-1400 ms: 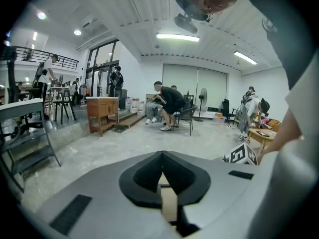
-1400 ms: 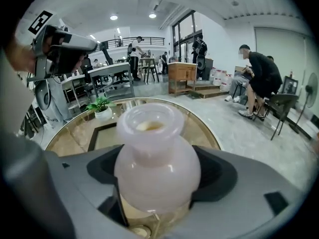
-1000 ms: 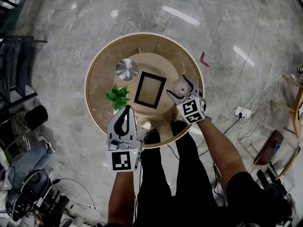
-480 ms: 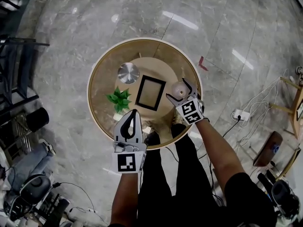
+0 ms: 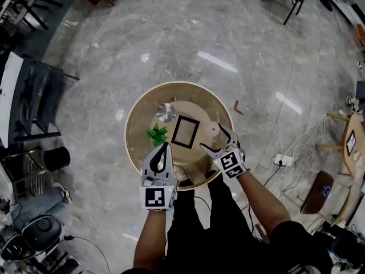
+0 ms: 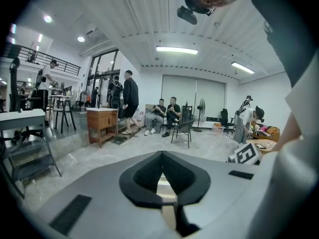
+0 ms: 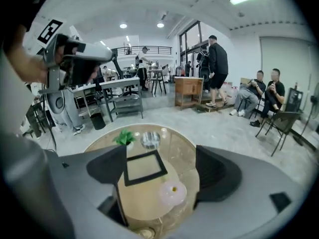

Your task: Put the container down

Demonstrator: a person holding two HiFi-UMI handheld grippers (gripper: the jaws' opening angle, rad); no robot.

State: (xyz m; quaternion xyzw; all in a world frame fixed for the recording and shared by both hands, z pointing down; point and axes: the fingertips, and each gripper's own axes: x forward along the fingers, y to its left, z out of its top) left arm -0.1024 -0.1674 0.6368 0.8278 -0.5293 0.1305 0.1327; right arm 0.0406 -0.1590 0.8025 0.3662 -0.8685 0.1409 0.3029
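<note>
Here, container [image 5: 213, 129]: pale pink and round, it sits on the right part of the round glass bench [image 5: 137, 116], at the edge of the tan inner disc.
Right gripper [image 5: 210, 137]: the jaws are wide apart and hold nothing. In the head view the gripper overlaps the container's lower side, so that view cannot show whether they touch.
Right gripper view: this settles it. The container shows low and centre in the gap, clear of both jaws, with a yellowish spot on its top.
Left gripper [image 5: 165, 146]: the jaws are closed tip to tip with nothing between them. In the head view it is at the lower edge of the bench.
Left gripper view: it looks out across the room at seated people [image 6: 165, 114] and a wooden cabinet [image 6: 101, 125], and shows almost nothing of the bench.
Other things on the bench: a black frame [image 5: 186, 132] at the centre, a green plant [image 5: 157, 135] left of it, and a metal bowl [image 5: 166, 112] to its upper left.
Only in the right gripper view: the left gripper appears at the upper left of that frame, above the bench.
</note>
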